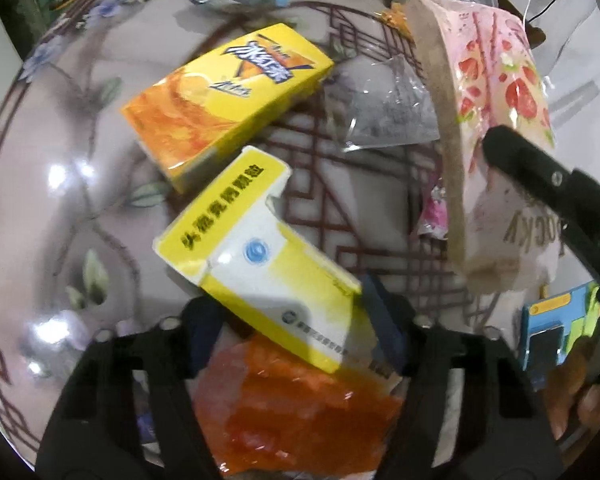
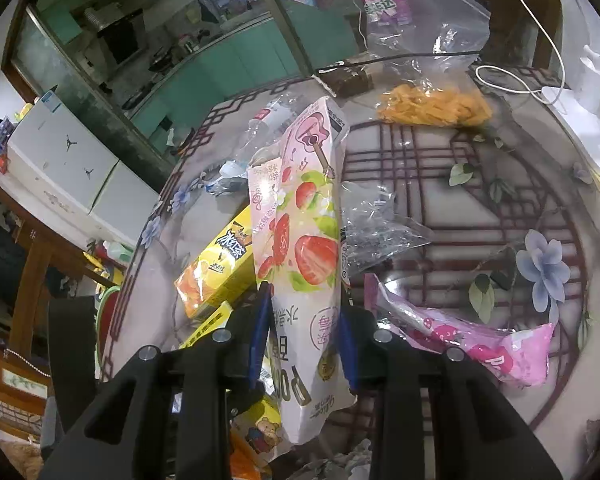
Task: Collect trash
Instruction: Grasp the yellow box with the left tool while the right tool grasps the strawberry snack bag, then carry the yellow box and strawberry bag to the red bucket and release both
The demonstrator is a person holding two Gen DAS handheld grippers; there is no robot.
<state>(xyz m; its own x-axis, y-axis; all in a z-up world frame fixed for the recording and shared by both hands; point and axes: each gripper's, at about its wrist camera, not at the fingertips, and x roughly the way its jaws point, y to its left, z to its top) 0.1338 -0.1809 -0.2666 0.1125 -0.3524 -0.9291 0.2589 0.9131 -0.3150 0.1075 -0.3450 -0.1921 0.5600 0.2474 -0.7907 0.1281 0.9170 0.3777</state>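
Trash is all over this flowery glass-topped worktop, pretty messy scene. Right hand-held gripper has its two blue-padded fingers clamped on a pink strawberry snack box, pinching it near the lower end so the box sticks up and away from the camera, lifted off the surface. From the left wrist view that same box hangs on the right side with a black finger of the other tool across it. Left hand-held gripper sits low over the pile with its jaws spread apart, and a yellow-and-white carton lies between the fingertips, though you can't really tell if the pads touch it, so it looks open rather than squeezing anything. An orange wrapper lies right under that carton, close to the camera. Yellow iced-tea box lies just beyond it, almost touching. A clear plastic bag sits crumpled beside the tea box, next to the lifted snack box. In the right wrist view a pink snack wrapper lies flat on the right, and a bag of orange chips sits further back near a white cable.
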